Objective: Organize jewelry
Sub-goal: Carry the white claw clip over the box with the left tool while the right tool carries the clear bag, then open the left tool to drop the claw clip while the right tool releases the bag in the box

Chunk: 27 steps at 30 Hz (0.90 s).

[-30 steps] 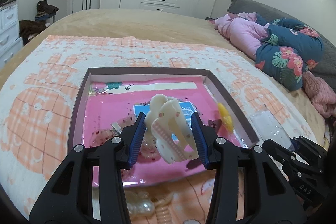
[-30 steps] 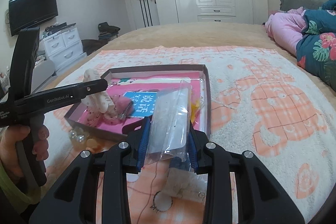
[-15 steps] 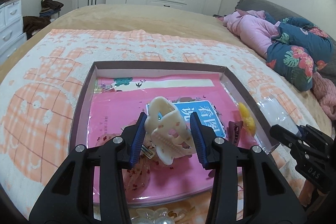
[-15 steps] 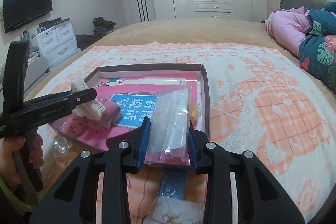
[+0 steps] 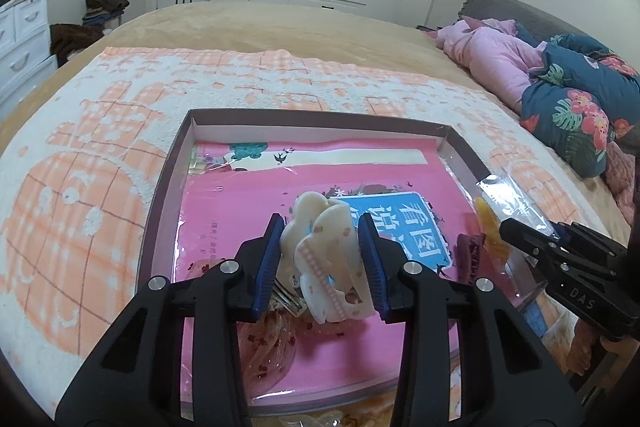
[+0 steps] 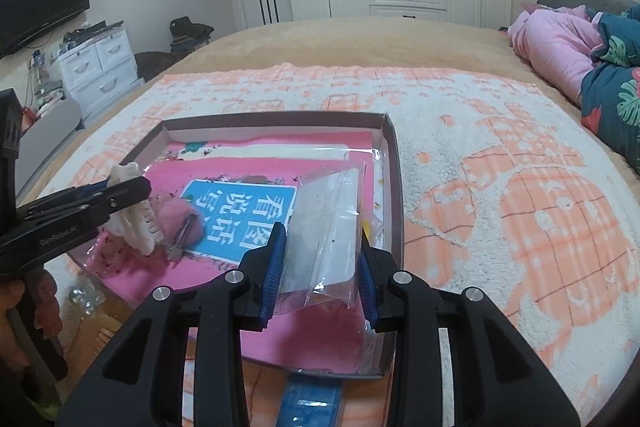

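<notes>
Left claw [image 5: 322, 259] is closing on the cream hair clip [image 5: 326, 263] over the pink-lined box [image 5: 168, 179], while right claw [image 6: 322, 267] grips a clear plastic bag [image 6: 328, 223] above the box's right side

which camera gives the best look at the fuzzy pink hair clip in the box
The right wrist view: the fuzzy pink hair clip lies in plain sight on the pink book, beside the cream clip. In the left wrist view the left claw and cream clip hide it almost entirely.
</notes>
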Tool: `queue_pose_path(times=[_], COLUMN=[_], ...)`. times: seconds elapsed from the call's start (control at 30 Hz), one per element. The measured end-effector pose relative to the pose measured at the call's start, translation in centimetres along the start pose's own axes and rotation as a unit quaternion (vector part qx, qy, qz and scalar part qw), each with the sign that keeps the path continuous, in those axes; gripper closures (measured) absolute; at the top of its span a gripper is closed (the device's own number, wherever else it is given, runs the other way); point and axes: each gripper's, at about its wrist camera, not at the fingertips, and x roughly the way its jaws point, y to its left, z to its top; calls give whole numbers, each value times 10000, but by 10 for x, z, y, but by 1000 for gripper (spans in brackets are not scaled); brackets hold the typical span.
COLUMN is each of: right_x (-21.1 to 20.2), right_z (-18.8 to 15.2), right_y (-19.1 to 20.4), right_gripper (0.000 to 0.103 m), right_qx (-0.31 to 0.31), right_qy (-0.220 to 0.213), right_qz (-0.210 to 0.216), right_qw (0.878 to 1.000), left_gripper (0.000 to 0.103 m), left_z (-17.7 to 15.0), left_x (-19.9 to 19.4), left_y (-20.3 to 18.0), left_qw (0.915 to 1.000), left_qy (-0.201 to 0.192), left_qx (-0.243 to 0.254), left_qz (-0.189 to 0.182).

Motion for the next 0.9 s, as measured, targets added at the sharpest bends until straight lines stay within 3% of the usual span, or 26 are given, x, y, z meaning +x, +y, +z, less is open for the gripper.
queue_pose_path(times=[0.53,0.9], right_x=[13,7], right_z=[8,5], right_y=[-14,-8], right_gripper=[68,44], right_qx=[261,238], right_qy=[28,11], right_qz=[-132,-43], right_qw=[9996,9997], left_gripper=[73,73], left_z=[1,-1], left_x=[7,11], left_y=[3,-1], left_qw=[10000,9999], left_qy=[45,111], left_qx=[-47,15], left_qz=[30,-64])
